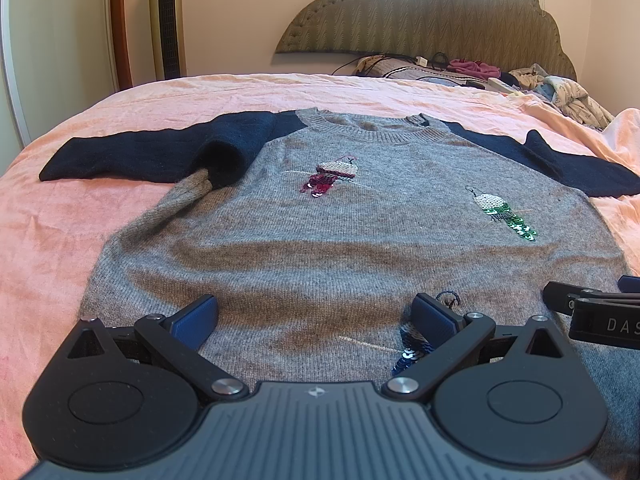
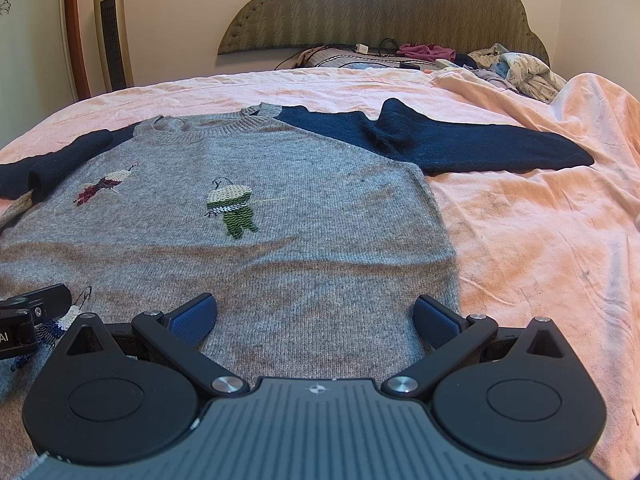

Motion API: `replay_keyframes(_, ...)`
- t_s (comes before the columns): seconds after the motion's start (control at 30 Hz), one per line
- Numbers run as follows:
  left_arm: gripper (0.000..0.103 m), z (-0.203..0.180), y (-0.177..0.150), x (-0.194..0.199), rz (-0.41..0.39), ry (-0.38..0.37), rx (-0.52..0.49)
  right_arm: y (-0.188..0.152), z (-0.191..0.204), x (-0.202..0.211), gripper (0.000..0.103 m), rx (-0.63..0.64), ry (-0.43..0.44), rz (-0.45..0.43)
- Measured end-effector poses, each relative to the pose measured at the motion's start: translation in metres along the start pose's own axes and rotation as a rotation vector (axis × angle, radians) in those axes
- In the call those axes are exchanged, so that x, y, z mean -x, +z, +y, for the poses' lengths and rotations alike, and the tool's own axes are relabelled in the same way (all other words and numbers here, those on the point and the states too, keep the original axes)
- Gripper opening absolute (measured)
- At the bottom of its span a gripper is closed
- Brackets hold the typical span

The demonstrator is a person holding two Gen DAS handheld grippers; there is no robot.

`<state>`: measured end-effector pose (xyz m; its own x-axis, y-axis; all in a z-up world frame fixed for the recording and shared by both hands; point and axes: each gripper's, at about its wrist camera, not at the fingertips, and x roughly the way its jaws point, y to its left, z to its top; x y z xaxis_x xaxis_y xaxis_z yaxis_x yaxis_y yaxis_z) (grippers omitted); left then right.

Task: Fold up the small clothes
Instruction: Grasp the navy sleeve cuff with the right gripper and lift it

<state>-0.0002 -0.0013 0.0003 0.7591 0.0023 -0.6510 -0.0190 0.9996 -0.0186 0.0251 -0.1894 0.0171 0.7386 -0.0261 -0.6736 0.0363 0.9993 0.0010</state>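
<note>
A grey knit sweater (image 1: 304, 240) with navy sleeves lies flat, front up, on the pink bed; it also shows in the right wrist view (image 2: 280, 240). Its left sleeve (image 1: 152, 152) and right sleeve (image 2: 472, 144) spread outwards. Sequin birds in red (image 1: 332, 178), green (image 1: 504, 216) and blue (image 1: 412, 344) decorate the front. My left gripper (image 1: 316, 316) is open and empty, low over the sweater's lower left part. My right gripper (image 2: 316, 316) is open and empty over the lower right part, near the side edge. Each gripper's side shows in the other's view.
A pink bedsheet (image 2: 540, 240) covers the bed. A pile of clothes (image 2: 516, 68), cables and a pillow lie by the padded headboard (image 1: 432, 16). A tower fan (image 2: 114, 28) stands at the back left by the wall.
</note>
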Motion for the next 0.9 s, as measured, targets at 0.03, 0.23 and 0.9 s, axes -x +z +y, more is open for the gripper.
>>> replay_keyframes(0.03, 0.103, 0.0, 0.0, 0.0, 0.0, 0.0, 0.0, 0.0, 0.0, 0.0, 0.103, 0.0, 0.0, 0.0)
replay_keyframes(0.23, 0.103, 0.0, 0.0, 0.0, 0.0, -0.001, 0.0, 0.025, -0.04, 0.008, 0.103, -0.103, 0.215, 0.001)
replay_keyframes(0.9, 0.103, 0.0, 0.0, 0.0, -0.001, -0.001, 0.001, 0.084, -0.383, -0.136, 0.063, -1.102, 0.168, -0.2)
